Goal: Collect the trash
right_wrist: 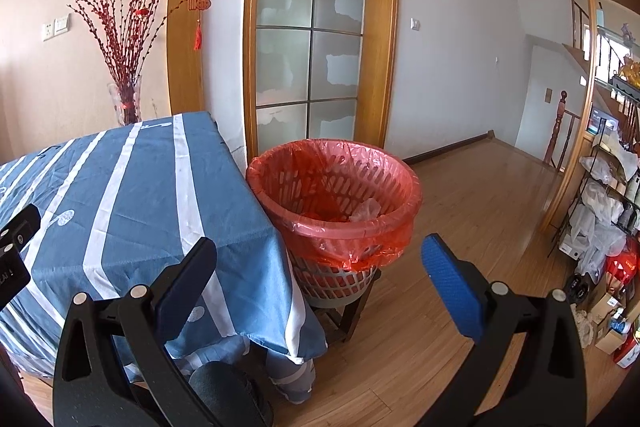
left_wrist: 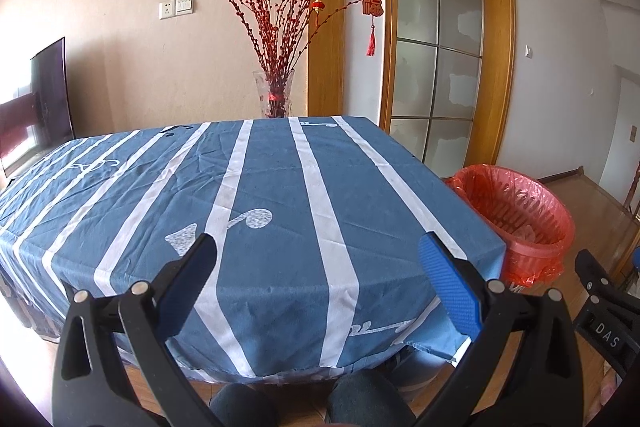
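Note:
A basket bin (right_wrist: 334,203) lined with a red plastic bag stands on a low stool by the table's right side; crumpled clear plastic (right_wrist: 366,209) and red scraps lie inside it. The same bin (left_wrist: 516,215) shows at the right in the left wrist view. My left gripper (left_wrist: 318,259) is open over the near edge of the blue striped tablecloth (left_wrist: 280,195), nothing between its blue pads. My right gripper (right_wrist: 320,261) is open, held in front of the bin, empty. No loose trash shows on the cloth.
A glass vase of red branches (left_wrist: 276,95) stands behind the table's far edge. A glass-paned door (right_wrist: 310,35) is behind the bin. A cluttered shelf rack (right_wrist: 608,211) and boxes line the right wall. Wooden floor (right_wrist: 472,227) spreads right of the bin. A person's knees (left_wrist: 304,403) sit below the table.

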`<state>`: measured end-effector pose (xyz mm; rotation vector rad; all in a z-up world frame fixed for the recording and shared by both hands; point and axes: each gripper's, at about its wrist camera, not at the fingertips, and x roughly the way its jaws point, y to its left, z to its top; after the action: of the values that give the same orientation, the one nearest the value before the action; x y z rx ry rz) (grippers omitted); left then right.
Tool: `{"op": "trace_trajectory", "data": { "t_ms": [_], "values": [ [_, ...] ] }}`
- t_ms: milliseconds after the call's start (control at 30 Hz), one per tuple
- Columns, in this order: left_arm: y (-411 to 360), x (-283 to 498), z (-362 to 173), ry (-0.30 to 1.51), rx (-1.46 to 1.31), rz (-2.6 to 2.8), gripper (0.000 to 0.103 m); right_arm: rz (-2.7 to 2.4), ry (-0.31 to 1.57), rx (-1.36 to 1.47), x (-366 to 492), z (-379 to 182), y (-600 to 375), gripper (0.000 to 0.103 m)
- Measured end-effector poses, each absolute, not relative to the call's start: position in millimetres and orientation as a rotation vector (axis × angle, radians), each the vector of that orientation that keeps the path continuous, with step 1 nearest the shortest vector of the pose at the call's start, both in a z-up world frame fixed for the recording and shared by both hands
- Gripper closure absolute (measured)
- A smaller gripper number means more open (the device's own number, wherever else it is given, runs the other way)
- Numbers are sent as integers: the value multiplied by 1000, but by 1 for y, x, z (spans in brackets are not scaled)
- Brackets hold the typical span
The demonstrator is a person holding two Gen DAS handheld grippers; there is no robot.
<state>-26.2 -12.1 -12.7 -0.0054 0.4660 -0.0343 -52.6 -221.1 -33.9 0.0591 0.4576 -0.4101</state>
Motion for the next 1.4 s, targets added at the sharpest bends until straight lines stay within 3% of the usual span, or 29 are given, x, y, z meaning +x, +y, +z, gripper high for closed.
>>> {"op": "trace_trajectory", "data": {
  "t_ms": [1400],
  "values": [
    [-14,-28,-8,447,-11,-37,4,-401,467,60,-51,-36,-221,2]
  ]
}}
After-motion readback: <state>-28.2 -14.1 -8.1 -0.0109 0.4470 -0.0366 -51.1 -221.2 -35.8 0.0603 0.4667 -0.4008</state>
